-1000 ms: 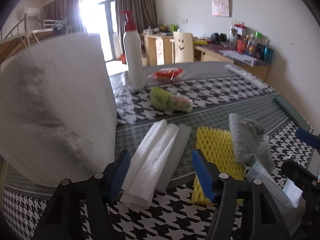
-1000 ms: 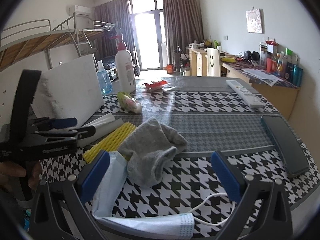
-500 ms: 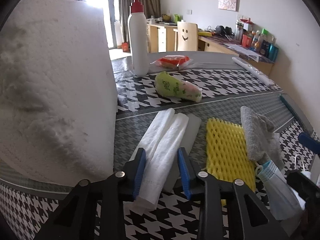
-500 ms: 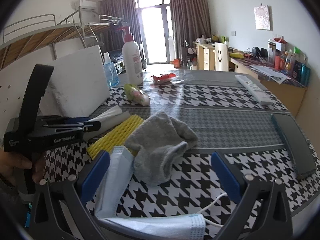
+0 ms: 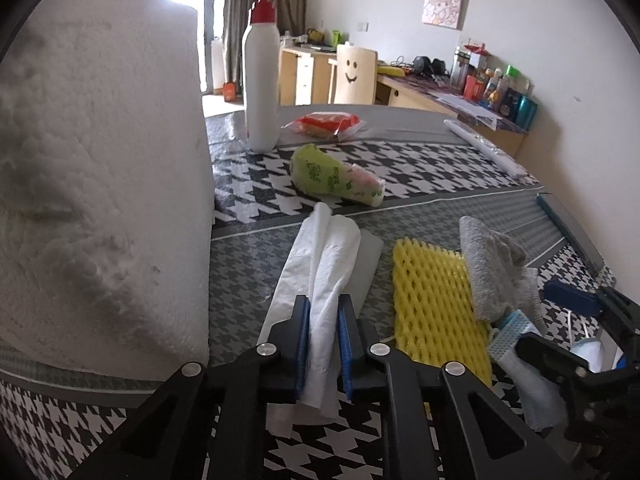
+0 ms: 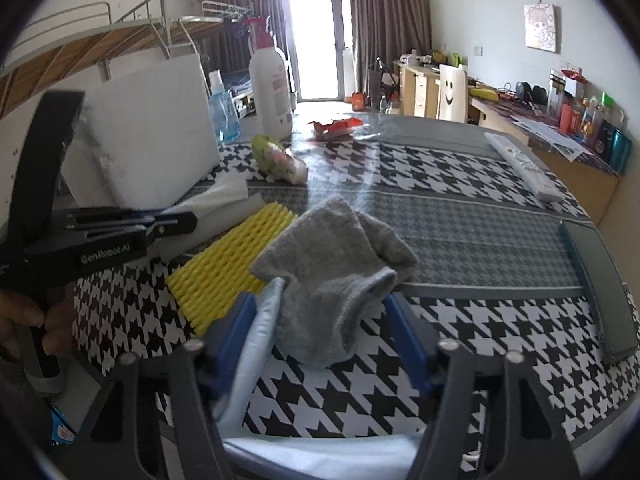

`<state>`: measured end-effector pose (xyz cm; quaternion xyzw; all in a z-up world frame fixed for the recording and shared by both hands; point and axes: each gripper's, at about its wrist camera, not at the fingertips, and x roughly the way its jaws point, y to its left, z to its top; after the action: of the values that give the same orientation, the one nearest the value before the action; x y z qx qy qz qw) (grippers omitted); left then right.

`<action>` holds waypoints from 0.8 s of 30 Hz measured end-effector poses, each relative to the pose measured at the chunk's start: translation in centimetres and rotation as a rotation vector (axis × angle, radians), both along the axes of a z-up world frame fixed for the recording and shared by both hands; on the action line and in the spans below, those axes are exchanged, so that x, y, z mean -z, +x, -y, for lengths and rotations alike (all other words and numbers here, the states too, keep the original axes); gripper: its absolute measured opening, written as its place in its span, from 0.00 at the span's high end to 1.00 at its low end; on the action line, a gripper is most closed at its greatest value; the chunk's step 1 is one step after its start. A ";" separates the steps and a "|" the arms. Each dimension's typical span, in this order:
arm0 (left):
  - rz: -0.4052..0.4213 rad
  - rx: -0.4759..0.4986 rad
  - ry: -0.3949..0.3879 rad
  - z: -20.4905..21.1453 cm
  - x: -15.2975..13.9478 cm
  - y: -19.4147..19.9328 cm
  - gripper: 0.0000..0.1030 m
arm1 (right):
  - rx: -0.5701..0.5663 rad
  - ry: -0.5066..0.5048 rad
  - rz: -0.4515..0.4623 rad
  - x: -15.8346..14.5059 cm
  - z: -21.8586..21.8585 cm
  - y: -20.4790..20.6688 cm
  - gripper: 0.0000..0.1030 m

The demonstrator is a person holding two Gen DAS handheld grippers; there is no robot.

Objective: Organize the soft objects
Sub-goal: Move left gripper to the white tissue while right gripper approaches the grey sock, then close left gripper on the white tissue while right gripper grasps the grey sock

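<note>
My left gripper (image 5: 323, 344) is shut on a folded white tissue (image 5: 320, 268) lying on the houndstooth table. To its right lie a yellow foam net (image 5: 432, 300) and a grey sock (image 5: 492, 272). In the right wrist view my right gripper (image 6: 322, 344) stands partly closed around the sock's cuff (image 6: 332, 264), its blue pads beside the cloth without a clear pinch. A light blue face mask (image 6: 256, 344) lies against its left finger. The left gripper (image 6: 120, 228) shows at the left, holding the tissue (image 6: 216, 196).
A big white foam block (image 5: 100, 168) stands at the left. Behind are a pump bottle (image 5: 262, 80), a green tissue pack (image 5: 336, 176), a red snack bag (image 5: 324, 122), a blue bottle (image 6: 224, 108), a white remote (image 6: 524, 168) and a dark case (image 6: 600, 280).
My left gripper has closed onto the white tissue. My right gripper has moved forward over the mask and narrowed around the sock's cuff.
</note>
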<state>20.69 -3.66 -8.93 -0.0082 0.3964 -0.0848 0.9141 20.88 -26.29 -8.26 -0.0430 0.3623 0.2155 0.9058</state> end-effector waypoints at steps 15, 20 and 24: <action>0.080 0.052 -0.027 0.3 -1.3 -0.7 0.94 | -0.068 0.017 -0.032 -0.4 -0.8 -0.5 0.83; 0.108 0.068 -0.035 0.4 -1.9 -1.2 0.94 | -0.063 0.032 -0.020 -1.0 -0.4 -0.7 0.84; 0.123 0.071 -0.040 0.3 -2.4 -1.6 0.95 | -0.062 0.059 0.002 -1.8 0.2 -1.1 0.84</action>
<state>19.05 -3.92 -6.54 -0.0072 0.3379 -0.1253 0.9328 19.81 -26.53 -6.47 -0.0277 0.3534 0.2538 0.9000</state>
